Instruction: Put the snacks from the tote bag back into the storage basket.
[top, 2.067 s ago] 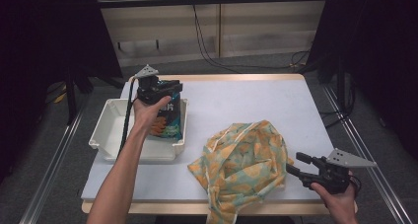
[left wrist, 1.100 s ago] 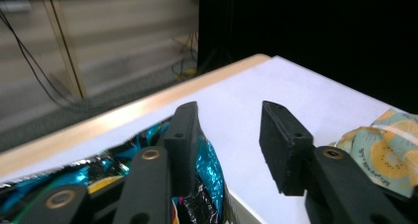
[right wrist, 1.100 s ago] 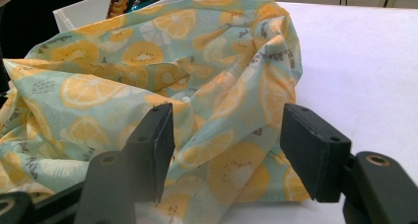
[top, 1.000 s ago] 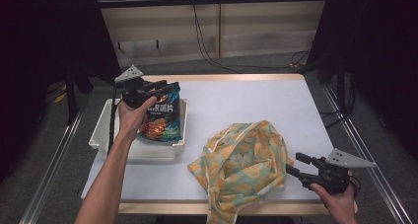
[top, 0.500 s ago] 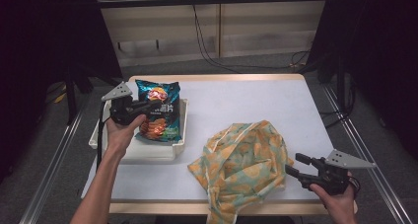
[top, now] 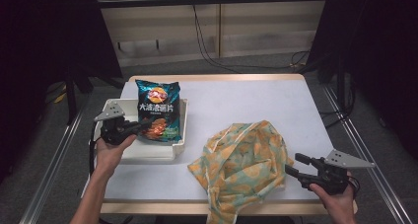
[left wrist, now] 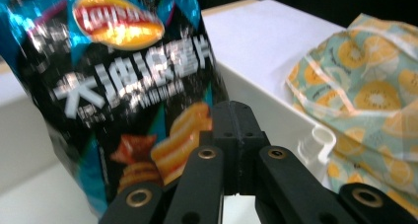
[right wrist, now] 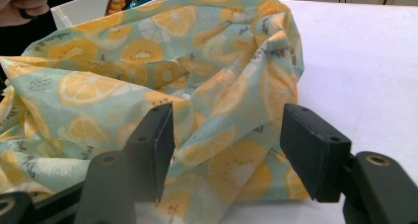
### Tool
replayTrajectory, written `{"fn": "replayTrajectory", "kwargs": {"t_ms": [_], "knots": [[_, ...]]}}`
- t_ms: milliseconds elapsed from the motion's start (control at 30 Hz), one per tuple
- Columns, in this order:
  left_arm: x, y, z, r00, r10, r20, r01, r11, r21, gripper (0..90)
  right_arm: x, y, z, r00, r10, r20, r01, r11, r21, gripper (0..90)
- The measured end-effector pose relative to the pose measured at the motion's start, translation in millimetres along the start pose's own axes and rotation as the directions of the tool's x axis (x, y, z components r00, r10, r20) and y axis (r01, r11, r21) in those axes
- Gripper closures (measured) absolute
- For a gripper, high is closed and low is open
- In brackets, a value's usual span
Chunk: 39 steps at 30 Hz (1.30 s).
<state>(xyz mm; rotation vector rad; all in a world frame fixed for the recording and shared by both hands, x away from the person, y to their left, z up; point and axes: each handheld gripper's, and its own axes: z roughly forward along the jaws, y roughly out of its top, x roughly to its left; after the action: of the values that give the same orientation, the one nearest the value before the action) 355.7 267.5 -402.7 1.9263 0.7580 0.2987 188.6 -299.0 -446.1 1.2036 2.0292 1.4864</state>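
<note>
A blue bag of crisps (top: 157,110) stands upright in the white tray (top: 148,152), leaning on its far wall. My left gripper (top: 144,127) hovers just left of the bag's lower part, over the tray, jaws shut with nothing between them. In the left gripper view the shut left gripper (left wrist: 236,116) points at the bag (left wrist: 123,81) close ahead. A crumpled cloth printed with orange and kiwi slices (top: 242,165) lies at the front right. My right gripper (top: 295,166) rests open at the cloth's right edge, and the right gripper (right wrist: 226,150) has the cloth (right wrist: 148,71) just beyond its jaws.
The tray sits at the table's left edge, its wall (left wrist: 261,100) between the bag and the cloth (left wrist: 369,86). The white tabletop (top: 246,100) stretches behind the cloth. Metal rails run along both sides of the table. Cables lie on the floor behind.
My left gripper has let go of the crisp bag and pulled back left and down with its jaws now shut. The bag stays standing in the tray. The right gripper has kept still.
</note>
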Motion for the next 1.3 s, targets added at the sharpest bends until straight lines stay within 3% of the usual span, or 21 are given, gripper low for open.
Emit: {"fn": "replayTrajectory", "kwargs": {"t_ms": [233, 467, 700, 867, 933, 1067, 1300], "knots": [[0.2, -19.3, 9.5, 0.9999, -0.006, 0.009, 0.005, 0.9966, 0.082, 90.0, -1.2, -1.0, 1.0, 1.0000, -0.003, 0.000, 0.003, 1.0000, 0.006, 37.8], [3.1, -31.5, 17.6, 1.0000, -0.007, -0.005, 0.007, 0.9868, 0.162, 90.0, -1.5, -1.6, 0.8, 1.0000, 0.003, 0.005, -0.003, 1.0000, 0.007, 37.8], [7.0, -39.1, 34.4, 0.9998, -0.018, -0.001, 0.017, 0.9670, 0.254, 90.0, -0.4, -1.7, 2.8, 1.0000, 0.000, 0.001, 0.000, 0.9999, 0.015, 37.8], [10.4, -40.1, 41.3, 0.9993, -0.022, -0.032, 0.030, 0.9581, 0.285, 90.0, -0.5, -2.0, 3.4, 1.0000, -0.001, 0.000, 0.001, 0.9999, 0.017, 37.8], [13.0, -38.9, 43.7, 0.9994, -0.024, -0.025, 0.030, 0.9586, 0.283, 90.0, -0.3, -2.2, 3.6, 1.0000, -0.002, -0.001, 0.002, 0.9998, 0.019, 37.8], [14.3, -34.0, 48.5, 0.9988, -0.008, -0.049, 0.022, 0.9534, 0.301, 90.0, -0.6, -2.5, 4.6, 1.0000, -0.006, -0.003, 0.006, 0.9998, 0.021, 37.9], [16.4, -32.3, 55.2, 0.9988, -0.003, -0.048, 0.019, 0.9434, 0.331, 90.0, -1.6, -2.8, 2.7, 1.0000, -0.001, 0.001, 0.001, 0.9999, 0.016, 37.9]]}}
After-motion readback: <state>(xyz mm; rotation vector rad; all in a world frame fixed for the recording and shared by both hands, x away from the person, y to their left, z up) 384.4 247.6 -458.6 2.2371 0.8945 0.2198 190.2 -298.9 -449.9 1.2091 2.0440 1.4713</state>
